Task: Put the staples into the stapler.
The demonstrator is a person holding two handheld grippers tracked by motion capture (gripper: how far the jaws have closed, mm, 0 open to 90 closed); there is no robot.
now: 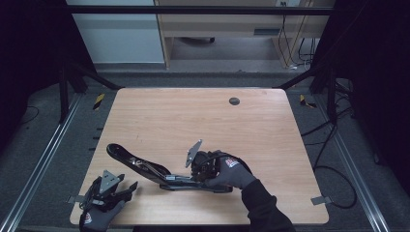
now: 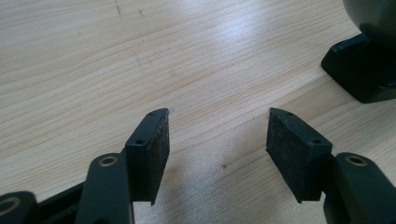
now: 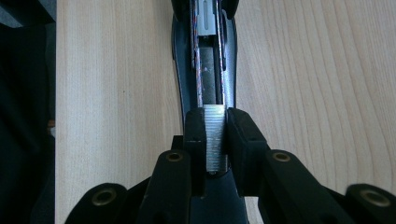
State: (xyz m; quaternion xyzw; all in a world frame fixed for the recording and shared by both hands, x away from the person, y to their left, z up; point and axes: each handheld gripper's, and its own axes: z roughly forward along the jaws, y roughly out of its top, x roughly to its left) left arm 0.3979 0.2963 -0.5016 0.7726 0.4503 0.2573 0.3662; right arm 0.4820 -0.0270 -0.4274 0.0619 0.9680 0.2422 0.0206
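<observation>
A black stapler point(image 1: 145, 166) lies opened out flat on the wooden table point(image 1: 193, 116), its long arm pointing toward the front left. In the right gripper view its open magazine point(image 3: 208, 70) runs straight away from the jaws. My right gripper point(image 3: 215, 126) is shut on a silver strip of staples point(image 3: 215, 140), held just above the near end of that magazine. In the high view the right gripper point(image 1: 193, 178) sits over the stapler's right part. My left gripper point(image 1: 128, 186) rests open near the front left corner, with bare wood between its pads point(image 2: 152, 144). A dark end of the stapler point(image 2: 364, 70) shows at its upper right.
A small dark round grommet point(image 1: 234, 101) sits in the table near its far edge. The table's left edge point(image 3: 55, 116) lies close beside the stapler in the right gripper view. Metal rails and cables run along the floor on both sides.
</observation>
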